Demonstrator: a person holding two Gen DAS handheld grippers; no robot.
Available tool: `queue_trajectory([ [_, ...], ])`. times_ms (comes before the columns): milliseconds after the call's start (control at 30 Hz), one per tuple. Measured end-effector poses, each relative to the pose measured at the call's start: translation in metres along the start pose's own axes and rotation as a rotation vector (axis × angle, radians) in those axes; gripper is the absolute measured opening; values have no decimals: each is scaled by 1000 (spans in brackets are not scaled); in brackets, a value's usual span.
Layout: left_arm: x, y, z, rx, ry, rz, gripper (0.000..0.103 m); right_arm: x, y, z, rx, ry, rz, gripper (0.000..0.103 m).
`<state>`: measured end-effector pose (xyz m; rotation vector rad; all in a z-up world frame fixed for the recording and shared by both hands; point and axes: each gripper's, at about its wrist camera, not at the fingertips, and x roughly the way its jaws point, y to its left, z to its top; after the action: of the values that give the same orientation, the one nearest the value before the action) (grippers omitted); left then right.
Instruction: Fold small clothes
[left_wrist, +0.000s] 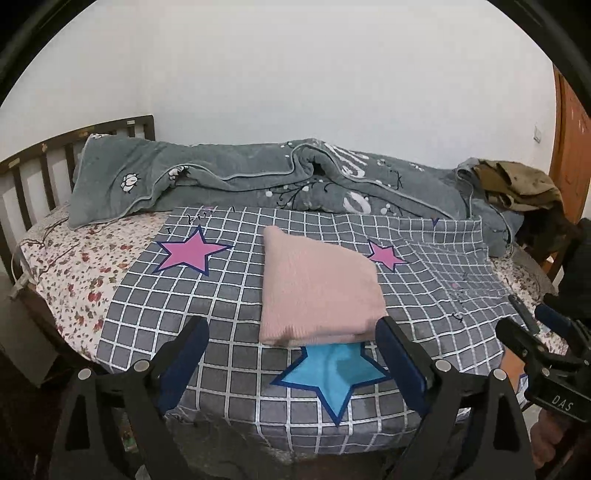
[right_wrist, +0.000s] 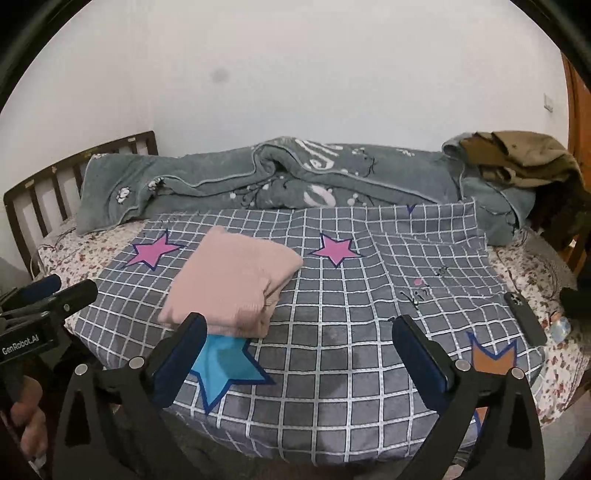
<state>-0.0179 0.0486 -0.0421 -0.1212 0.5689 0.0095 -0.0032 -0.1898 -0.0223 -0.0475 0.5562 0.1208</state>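
A pink knitted garment (left_wrist: 317, 288) lies folded into a thick rectangle on the grey checked cloth (left_wrist: 221, 295) with star prints. It also shows in the right wrist view (right_wrist: 232, 280). My left gripper (left_wrist: 291, 332) is open and empty, just in front of the garment's near edge. My right gripper (right_wrist: 299, 328) is open and empty, to the right of the garment over bare checked cloth. The right gripper's body shows at the far right of the left wrist view (left_wrist: 546, 354). The left gripper's body shows at the far left of the right wrist view (right_wrist: 44, 314).
A rumpled grey blanket (left_wrist: 258, 181) lies along the wall side of the bed. A brown garment (right_wrist: 524, 158) is heaped at the back right. A dark phone (right_wrist: 524, 321) lies near the right edge. A wooden headboard (left_wrist: 37, 173) stands at the left.
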Motion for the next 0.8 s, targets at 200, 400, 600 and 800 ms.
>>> queue_trajectory([
  [200,-10,-5,-2,6,-11,1,92,-16,0,-3,4,-5,-3,99],
  [400,-12,-11,-5,23,-13,3,92,-21,-4,-3,39,-12,-17,99],
  [600,-12,-12,-4,25,-12,-1,92,-24,-7,-3,47,-11,-24,99],
  [800,-12,-14,-3,30,-13,12,92,-27,-8,-2,48,-19,-19,99],
])
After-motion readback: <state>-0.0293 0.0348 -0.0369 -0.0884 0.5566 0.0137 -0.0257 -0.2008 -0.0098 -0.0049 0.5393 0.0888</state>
